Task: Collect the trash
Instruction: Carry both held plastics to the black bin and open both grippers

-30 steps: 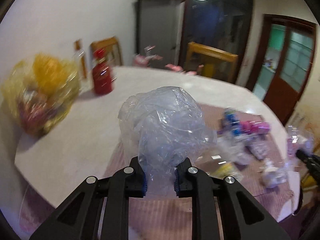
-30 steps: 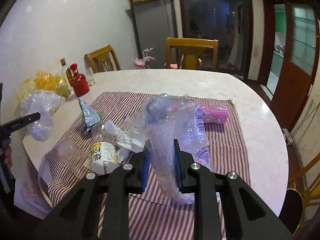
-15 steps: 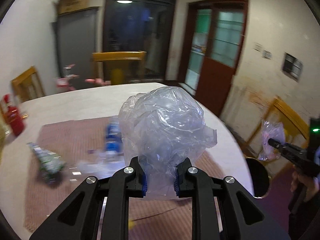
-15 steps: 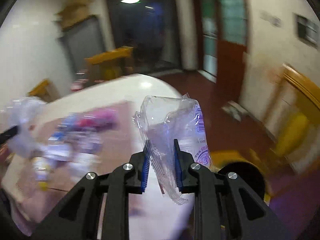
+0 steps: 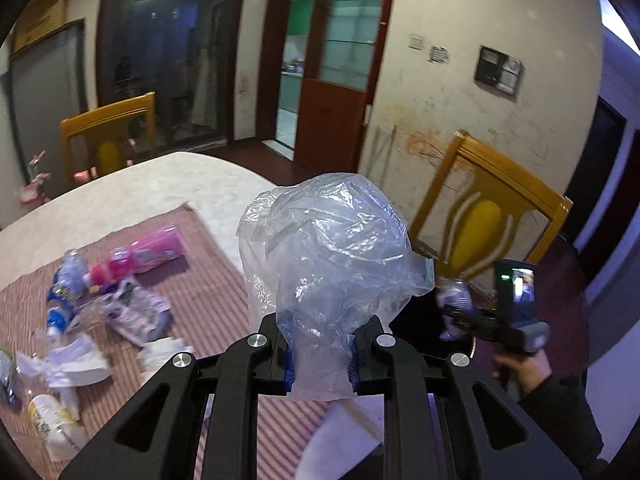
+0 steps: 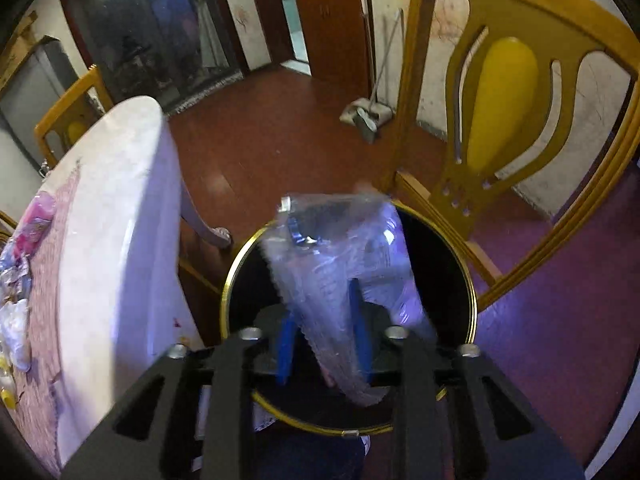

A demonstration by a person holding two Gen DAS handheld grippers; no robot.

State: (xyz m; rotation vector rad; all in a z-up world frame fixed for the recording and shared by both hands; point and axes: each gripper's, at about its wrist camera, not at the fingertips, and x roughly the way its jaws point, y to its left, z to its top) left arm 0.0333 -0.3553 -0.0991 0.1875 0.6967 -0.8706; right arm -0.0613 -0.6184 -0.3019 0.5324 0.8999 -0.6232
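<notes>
Crumpled clear plastic bag (image 5: 328,256) sits clamped in my left tool (image 5: 321,356), held above the near edge of the table (image 5: 132,188). My right tool (image 6: 325,334) points down over the black trash bin (image 6: 452,264), jaws opening, with a clear wrapper (image 6: 340,276) loose between them, just above the bin's mouth.

Your bin (image 6: 460,256) stood on the floor between the table (image 6: 120,208) (left) and 1 chair (image 6: 500,120), right behind it.
</notes>
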